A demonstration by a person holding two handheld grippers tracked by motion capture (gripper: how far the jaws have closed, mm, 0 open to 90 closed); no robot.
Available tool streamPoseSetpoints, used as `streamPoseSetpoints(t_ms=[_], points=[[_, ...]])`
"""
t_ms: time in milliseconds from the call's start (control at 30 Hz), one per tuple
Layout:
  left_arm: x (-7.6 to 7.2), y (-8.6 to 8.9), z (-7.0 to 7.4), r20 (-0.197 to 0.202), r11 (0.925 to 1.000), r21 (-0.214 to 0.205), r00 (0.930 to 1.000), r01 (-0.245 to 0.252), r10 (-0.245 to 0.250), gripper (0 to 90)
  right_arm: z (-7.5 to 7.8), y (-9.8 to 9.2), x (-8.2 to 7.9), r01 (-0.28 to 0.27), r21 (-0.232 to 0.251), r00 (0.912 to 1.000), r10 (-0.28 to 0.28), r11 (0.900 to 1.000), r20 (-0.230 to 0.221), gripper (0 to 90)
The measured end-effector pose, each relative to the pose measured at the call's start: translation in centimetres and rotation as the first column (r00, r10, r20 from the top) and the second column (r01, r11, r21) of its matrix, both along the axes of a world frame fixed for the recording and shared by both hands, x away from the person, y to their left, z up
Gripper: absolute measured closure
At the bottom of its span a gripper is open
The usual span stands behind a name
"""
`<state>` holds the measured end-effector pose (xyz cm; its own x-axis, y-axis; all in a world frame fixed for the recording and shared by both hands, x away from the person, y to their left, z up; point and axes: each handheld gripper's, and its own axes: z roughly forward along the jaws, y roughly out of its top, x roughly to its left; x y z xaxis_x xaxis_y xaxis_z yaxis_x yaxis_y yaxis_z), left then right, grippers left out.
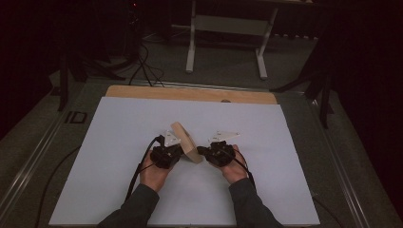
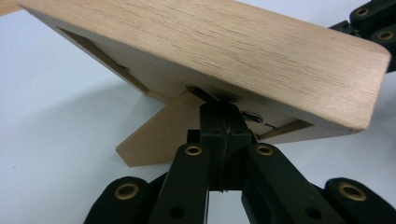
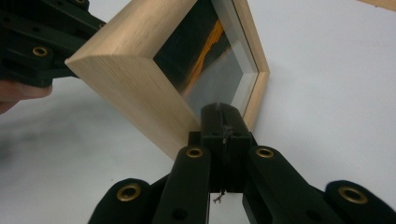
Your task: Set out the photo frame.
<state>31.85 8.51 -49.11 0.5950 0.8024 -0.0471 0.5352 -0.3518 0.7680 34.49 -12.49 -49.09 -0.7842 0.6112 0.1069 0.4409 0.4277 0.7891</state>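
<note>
White tabletop (image 1: 119, 156), wooden picture frame (image 1: 186, 141) propped upright, 2 clenched grippers flanking it, left gripper (image 1: 172, 151), right gripper (image 1: 207, 151), neither visibly gripping it.

White sheet (image 1: 142, 142) covers table, bare wood strip (image 1: 190, 93) along the 12 o'clock edge. Wooden picture frame (image 1: 185, 141) rests tilted at sheet centre, stand on the sheet.
</note>
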Motion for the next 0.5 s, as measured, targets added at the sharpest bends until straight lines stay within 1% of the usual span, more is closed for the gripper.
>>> streamPoseSetpoints(t_ms=[200,500], points=[[0.13,0.08,-0.08,-0.003,1.0000,-0.006,1.0000,-0.003,0.003,89.6,-0.33,-0.14,-0.16,-0.004,-0.003,1.0000,0.004,1.0000,-0.006,89.7],[0.41,0.42,-0.15,-0.010,0.9999,-0.010,0.9999,-0.010,0.010,89.6,-0.49,0.26,-0.50,-0.021,-0.005,0.9998,0.021,0.9998,-0.006,89.7]])
